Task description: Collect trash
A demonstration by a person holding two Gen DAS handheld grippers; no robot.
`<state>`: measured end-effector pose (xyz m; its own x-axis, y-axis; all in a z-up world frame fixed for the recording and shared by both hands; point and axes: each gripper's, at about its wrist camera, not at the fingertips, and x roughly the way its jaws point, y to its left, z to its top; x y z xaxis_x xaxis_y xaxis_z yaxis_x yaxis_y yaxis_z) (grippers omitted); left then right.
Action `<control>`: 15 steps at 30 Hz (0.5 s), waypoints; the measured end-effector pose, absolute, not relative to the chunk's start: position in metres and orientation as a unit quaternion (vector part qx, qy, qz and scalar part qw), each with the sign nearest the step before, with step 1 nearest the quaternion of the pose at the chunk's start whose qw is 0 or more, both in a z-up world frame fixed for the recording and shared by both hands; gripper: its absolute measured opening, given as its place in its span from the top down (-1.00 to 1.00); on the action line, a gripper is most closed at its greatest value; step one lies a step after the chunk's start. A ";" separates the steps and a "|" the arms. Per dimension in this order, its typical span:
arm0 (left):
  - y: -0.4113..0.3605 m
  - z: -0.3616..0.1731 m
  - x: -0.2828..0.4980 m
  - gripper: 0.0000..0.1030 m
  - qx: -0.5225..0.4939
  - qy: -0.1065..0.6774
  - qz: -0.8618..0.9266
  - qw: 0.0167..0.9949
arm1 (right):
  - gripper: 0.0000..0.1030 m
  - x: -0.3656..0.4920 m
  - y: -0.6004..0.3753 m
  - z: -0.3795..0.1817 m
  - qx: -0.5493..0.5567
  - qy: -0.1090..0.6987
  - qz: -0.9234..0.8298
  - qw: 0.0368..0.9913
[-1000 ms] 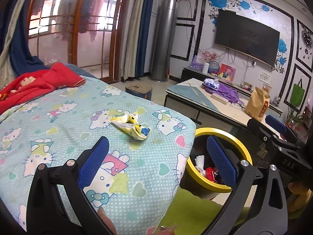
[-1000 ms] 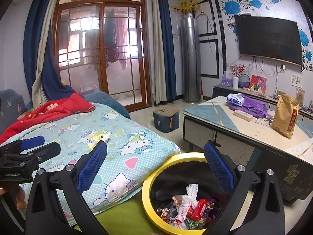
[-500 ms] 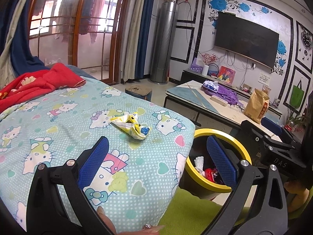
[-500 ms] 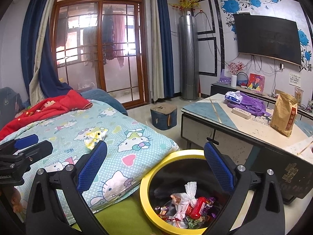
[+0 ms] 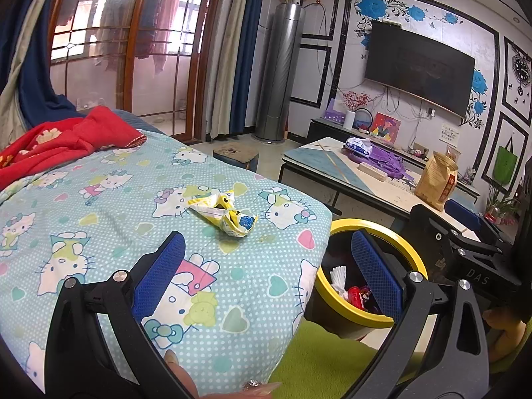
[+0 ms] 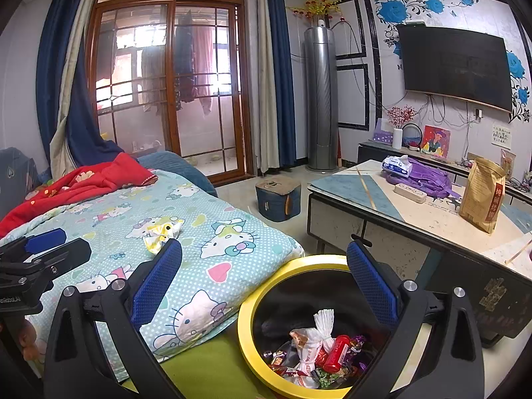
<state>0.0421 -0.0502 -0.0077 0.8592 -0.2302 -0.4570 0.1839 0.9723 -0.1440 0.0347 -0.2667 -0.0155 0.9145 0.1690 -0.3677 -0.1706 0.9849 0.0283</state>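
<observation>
A crumpled yellow snack wrapper [image 5: 226, 213] lies on the light-blue cartoon-cat bedspread [image 5: 99, 219], near the bed's corner. It also shows in the right wrist view as the wrapper [image 6: 163, 232]. My left gripper [image 5: 266, 266] is open and empty, hovering a little short of the wrapper. A black bin with a yellow rim [image 6: 246, 312] stands beside the bed, holding several wrappers and a red tube [image 6: 335, 349]. My right gripper [image 6: 262, 276] is open and empty above the bin's near side. The bin rim [image 5: 382, 232] shows at the right of the left wrist view.
A red blanket [image 5: 60, 139] lies at the bed's far end. A low table [image 6: 415, 206] to the right carries a brown paper bag [image 6: 482, 196], a purple cloth and a tissue pack. A small blue stool [image 6: 277, 196] stands on the floor. A green mat [image 5: 319, 359] lies under the bin.
Both grippers have drifted slightly; the bed and wrapper sit a bit nearer and more central in the right wrist view. Both stay open and empty.
</observation>
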 end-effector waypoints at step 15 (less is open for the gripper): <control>-0.050 -0.008 0.042 -0.79 -0.048 0.244 -0.107 0.963 | -0.88 0.035 -0.267 -0.015 -0.002 0.187 0.087 0.979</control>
